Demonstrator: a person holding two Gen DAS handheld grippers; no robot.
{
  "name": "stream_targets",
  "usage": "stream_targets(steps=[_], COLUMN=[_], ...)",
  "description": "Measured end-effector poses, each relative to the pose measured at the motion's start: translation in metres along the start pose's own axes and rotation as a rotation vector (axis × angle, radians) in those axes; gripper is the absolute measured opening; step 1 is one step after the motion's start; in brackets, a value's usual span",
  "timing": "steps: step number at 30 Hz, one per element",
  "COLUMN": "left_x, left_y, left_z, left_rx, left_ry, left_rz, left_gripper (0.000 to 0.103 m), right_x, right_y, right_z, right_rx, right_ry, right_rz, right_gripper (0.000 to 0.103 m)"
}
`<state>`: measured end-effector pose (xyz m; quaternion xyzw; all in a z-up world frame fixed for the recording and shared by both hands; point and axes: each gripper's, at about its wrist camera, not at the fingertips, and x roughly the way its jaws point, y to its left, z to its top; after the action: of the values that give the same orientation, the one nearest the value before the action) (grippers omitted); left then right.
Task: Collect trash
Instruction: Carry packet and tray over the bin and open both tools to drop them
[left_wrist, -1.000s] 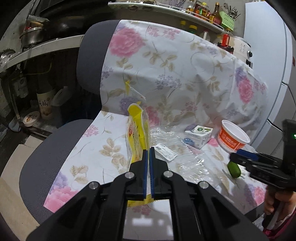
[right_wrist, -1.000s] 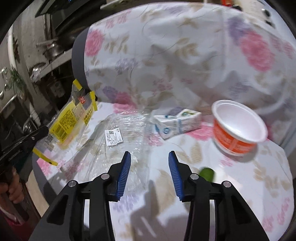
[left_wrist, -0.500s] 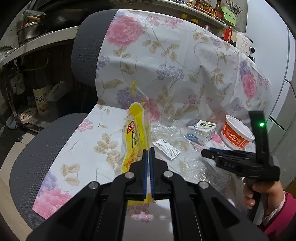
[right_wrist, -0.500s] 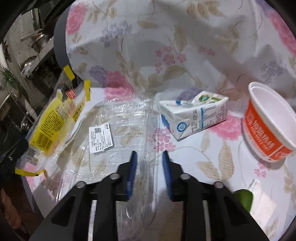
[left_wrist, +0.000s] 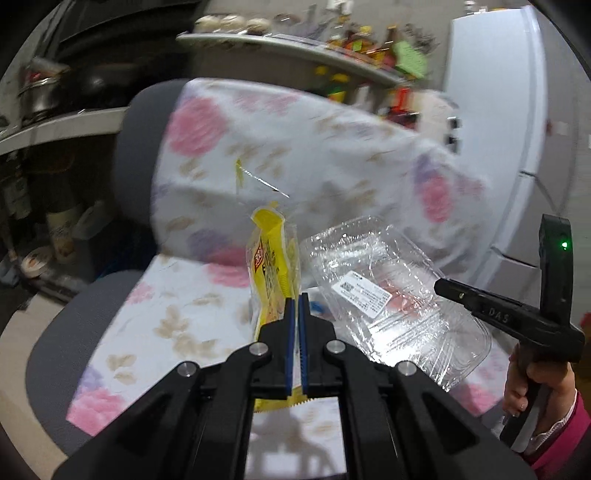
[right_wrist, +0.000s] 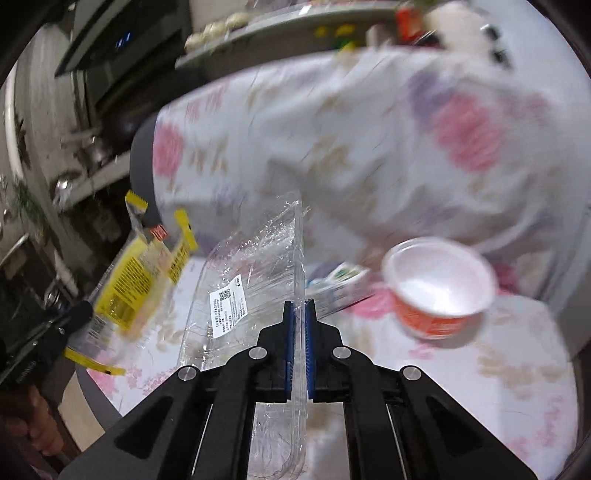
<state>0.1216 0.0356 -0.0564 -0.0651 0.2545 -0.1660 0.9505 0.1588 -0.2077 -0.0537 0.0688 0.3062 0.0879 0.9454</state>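
Floral cloth (left_wrist: 332, 147) is draping the grey office chair (left_wrist: 55, 332), largest of all. Clear plastic clamshell (right_wrist: 255, 280) is hanging off the seat, its rim pinched in the right gripper (right_wrist: 300, 310), whose jaws have just been closing onto it. At nine o'clock of it, the yellow snack wrapper (left_wrist: 273, 266) is standing upright, clamped in the fully closed left gripper (left_wrist: 294, 302). An orange-and-white cup (right_wrist: 439, 288) is sitting at three o'clock, a small carton (right_wrist: 343, 280) lying between cup and clamshell.
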Motion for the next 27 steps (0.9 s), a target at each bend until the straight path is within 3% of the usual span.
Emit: stream_targets(steps=[6,12,20,27], left_x=[-0.009,-0.004,0.003,0.009], left_y=[-0.064,-0.14,-0.238,-0.325], left_z=[-0.001,-0.02,-0.052,-0.094], left_rx=[0.072,0.176,0.271,0.379], left_ry=[-0.007,0.029,0.065,0.148], left_rz=[-0.135,-0.267,-0.496,-0.715], left_gripper=[0.0,0.0,0.0,0.0], right_x=[-0.094,-0.153,-0.234,-0.307], right_y=[-0.051,-0.104,-0.172,-0.212], right_z=[-0.012,-0.047,-0.104,-0.163], right_rx=[0.043,0.131,0.247,0.373], right_ry=[-0.117,-0.134,-0.158,-0.168], right_rz=[-0.143,-0.249,-0.471,-0.665], right_gripper=[0.006,0.006,0.006,0.006])
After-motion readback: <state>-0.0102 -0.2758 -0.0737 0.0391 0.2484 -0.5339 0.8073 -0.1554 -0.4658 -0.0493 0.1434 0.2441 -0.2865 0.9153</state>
